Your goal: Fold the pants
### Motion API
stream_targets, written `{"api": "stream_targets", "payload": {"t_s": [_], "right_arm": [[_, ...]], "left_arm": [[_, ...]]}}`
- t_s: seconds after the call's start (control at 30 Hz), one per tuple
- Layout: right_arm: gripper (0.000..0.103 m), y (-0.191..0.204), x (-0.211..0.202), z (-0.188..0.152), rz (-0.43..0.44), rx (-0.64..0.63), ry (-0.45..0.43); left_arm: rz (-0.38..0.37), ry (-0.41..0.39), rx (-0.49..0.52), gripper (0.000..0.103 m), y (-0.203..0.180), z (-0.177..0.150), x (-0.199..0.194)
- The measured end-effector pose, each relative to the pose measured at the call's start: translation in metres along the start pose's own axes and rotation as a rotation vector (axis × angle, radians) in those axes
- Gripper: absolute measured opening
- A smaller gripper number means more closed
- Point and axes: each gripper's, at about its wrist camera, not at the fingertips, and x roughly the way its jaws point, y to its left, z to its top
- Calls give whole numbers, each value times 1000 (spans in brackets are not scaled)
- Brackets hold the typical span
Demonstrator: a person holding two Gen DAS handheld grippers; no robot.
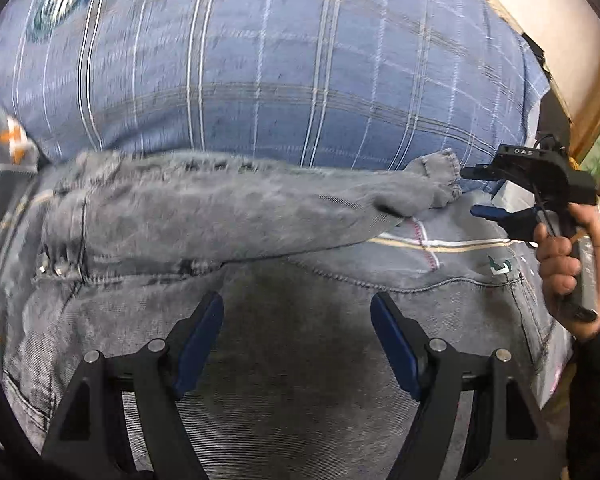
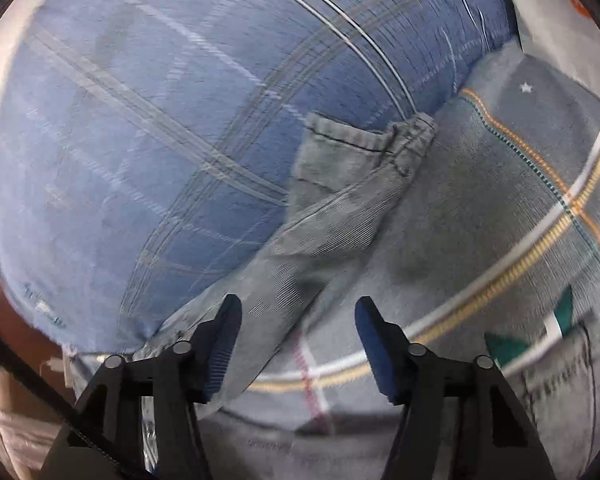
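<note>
Grey denim pants (image 1: 204, 216) lie on the bed, one leg stretched to the right with its cuff (image 1: 440, 180) crumpled. My left gripper (image 1: 296, 336) is open and empty, just above the wide seat part of the pants. My right gripper (image 1: 488, 196), held in a hand, shows at the right of the left wrist view near the cuff. In the right wrist view the right gripper (image 2: 298, 332) is open and empty over the leg (image 2: 324, 232), whose cuff (image 2: 380, 136) lies ahead.
A blue plaid bedsheet (image 1: 260, 60) covers the surface behind the pants. A grey blanket (image 2: 500, 200) with yellow and white stripes lies under the leg at the right. A beige wall or board (image 1: 540, 32) stands at the far right.
</note>
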Motion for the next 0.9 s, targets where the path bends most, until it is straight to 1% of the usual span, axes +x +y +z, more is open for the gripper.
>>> {"api": "stream_targets", "payload": {"t_s": [0.1, 0.17, 0.33, 0.43, 0.53, 0.57, 0.63, 0.67, 0.7, 0.73, 0.77, 0.83, 0.9], "right_arm": [[63, -8, 13, 13, -33, 11, -10], [63, -17, 20, 23, -46, 53, -13], [63, -35, 26, 37, -42, 122, -33], [63, -36, 36, 51, -70, 154, -43], [63, -35, 52, 68, -160, 178, -51], [63, -34, 58, 73, -204, 183, -61], [50, -27, 68, 77, -305, 139, -86], [36, -22, 68, 75, -336, 119, -98], [26, -17, 69, 73, -343, 104, -103], [22, -13, 67, 69, -337, 90, -107], [15, -11, 63, 66, -326, 84, -110], [14, -5, 51, 60, -304, 63, -126], [13, 3, 35, 58, -240, 34, -142]], "left_arm": [[36, -14, -44, 75, 12, 2, -1], [59, -16, -59, 75, 15, 3, -1], [75, -4, -78, 75, 23, 7, 6], [81, 2, -92, 75, 27, 8, 9], [84, 14, -91, 75, 28, 7, 12], [87, 19, -86, 75, 27, 7, 13], [89, 20, -82, 75, 28, 7, 13], [90, 17, -81, 75, 27, 7, 13], [88, 16, -81, 75, 27, 8, 12], [82, 13, -82, 75, 27, 8, 10], [80, 9, -83, 75, 27, 8, 8], [76, 2, -82, 75, 27, 8, 5], [71, -5, -85, 75, 26, 8, 1]]}}
